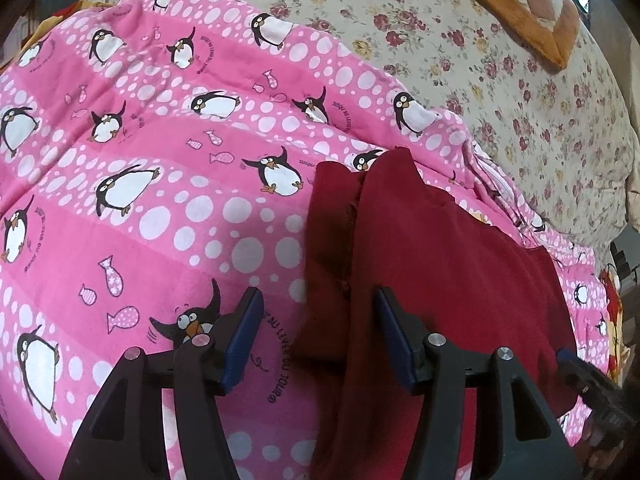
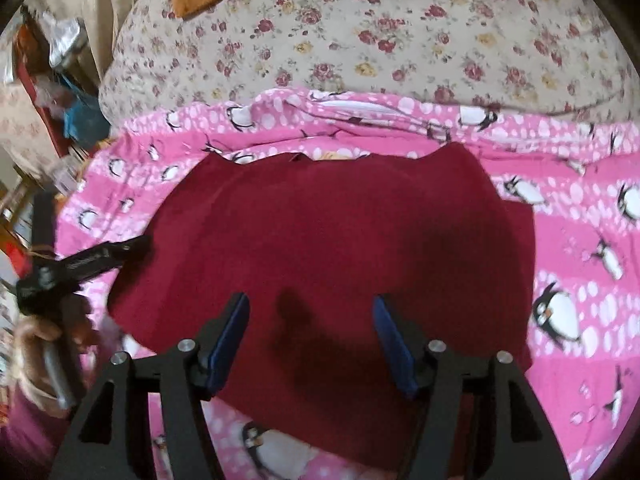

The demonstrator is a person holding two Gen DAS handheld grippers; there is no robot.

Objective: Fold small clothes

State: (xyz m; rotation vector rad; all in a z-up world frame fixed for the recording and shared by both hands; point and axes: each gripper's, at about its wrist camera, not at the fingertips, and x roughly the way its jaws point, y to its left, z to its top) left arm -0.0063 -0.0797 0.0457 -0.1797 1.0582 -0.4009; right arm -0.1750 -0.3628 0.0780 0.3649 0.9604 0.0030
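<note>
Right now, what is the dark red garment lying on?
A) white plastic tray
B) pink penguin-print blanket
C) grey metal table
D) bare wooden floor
B: the dark red garment lies spread on the pink penguin-print blanket, which shows on all sides of it in both wrist views, with a floral cover beyond.

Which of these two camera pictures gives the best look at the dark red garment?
The right wrist view: the dark red garment lies spread across the pink penguin blanket, almost whole. The left wrist view shows the garment only from one side, its edge folded over.
</note>
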